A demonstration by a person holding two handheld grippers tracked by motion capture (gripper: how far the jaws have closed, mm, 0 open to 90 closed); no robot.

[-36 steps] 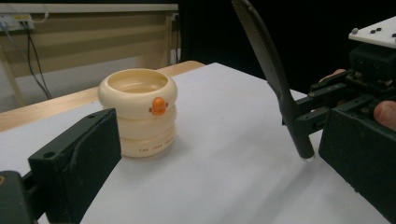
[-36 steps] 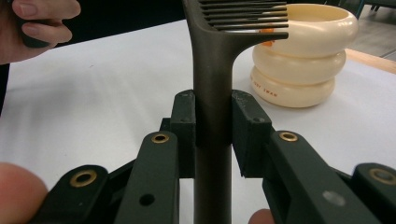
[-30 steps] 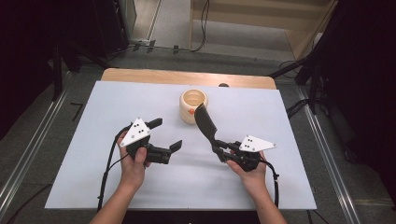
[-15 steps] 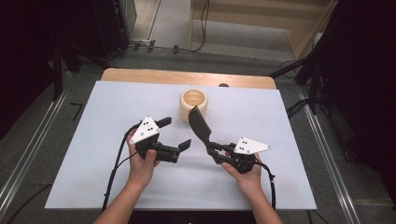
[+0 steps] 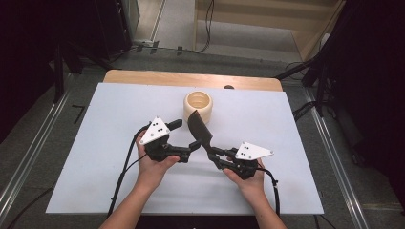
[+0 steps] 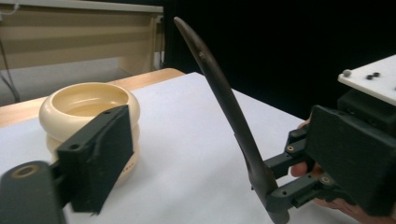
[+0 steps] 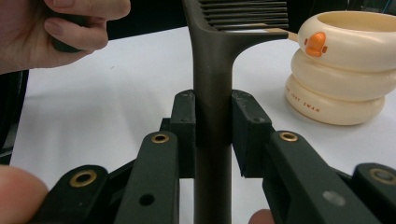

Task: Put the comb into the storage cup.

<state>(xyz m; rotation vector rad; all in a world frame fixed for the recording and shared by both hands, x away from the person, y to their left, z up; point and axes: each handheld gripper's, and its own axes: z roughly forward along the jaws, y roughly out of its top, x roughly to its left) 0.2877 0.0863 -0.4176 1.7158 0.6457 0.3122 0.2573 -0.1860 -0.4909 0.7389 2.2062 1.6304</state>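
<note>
A dark brown comb [image 5: 199, 129] stands tilted up over the white table; my right gripper [image 5: 215, 153] is shut on its handle [image 7: 212, 116]. In the right gripper view the teeth [image 7: 247, 14] are at the top. My left gripper [image 5: 184, 136] is open just left of the comb, one jaw tip close to the handle, with nothing between its jaws. In the left gripper view one of its pads [image 6: 100, 149] is at the left, the comb [image 6: 224, 102] rises mid-frame, and the right gripper [image 6: 299, 168] holds the comb's base. A cream ringed cup [image 5: 198, 105] stands behind.
The cup [image 7: 345, 65] has an orange duck beak on its side and stands close behind the comb's tip. The white table top [image 5: 95, 124] has a wooden strip [image 5: 191, 78] along its far edge. Cables trail from both grippers toward the near edge.
Both hands have drawn toward each other. The left gripper moved right and slightly away, up to the comb's handle. The right gripper shifted a little left with the comb.
</note>
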